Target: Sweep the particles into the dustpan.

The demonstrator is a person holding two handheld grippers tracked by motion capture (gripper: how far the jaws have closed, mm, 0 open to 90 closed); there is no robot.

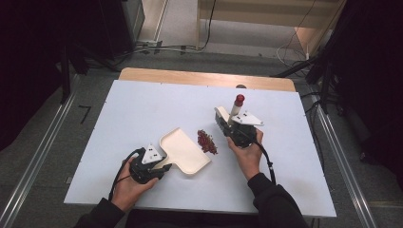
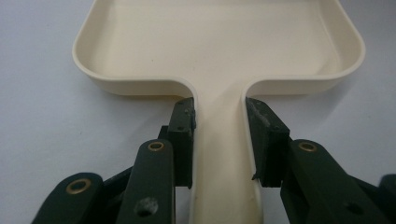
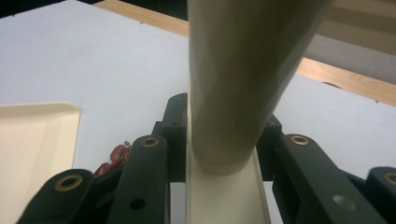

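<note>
High view first: our left tongs [image 1: 164, 167] clamp the flat handle of the cream plastic dustpan [image 1: 183, 149], which lies on the white desk [image 1: 138, 109]. Just right of its open edge sits a small heap of dark red bits [image 1: 207, 141]. Beyond that, our right tongs [image 1: 222, 118] grip a cream hand brush with a red-capped handle [image 1: 236, 107], tilted above the desk.

Brush [image 3: 243, 79] head beyond the right gripper view's top edge; red bits [image 3: 112, 158] half hidden behind the tool.
</note>
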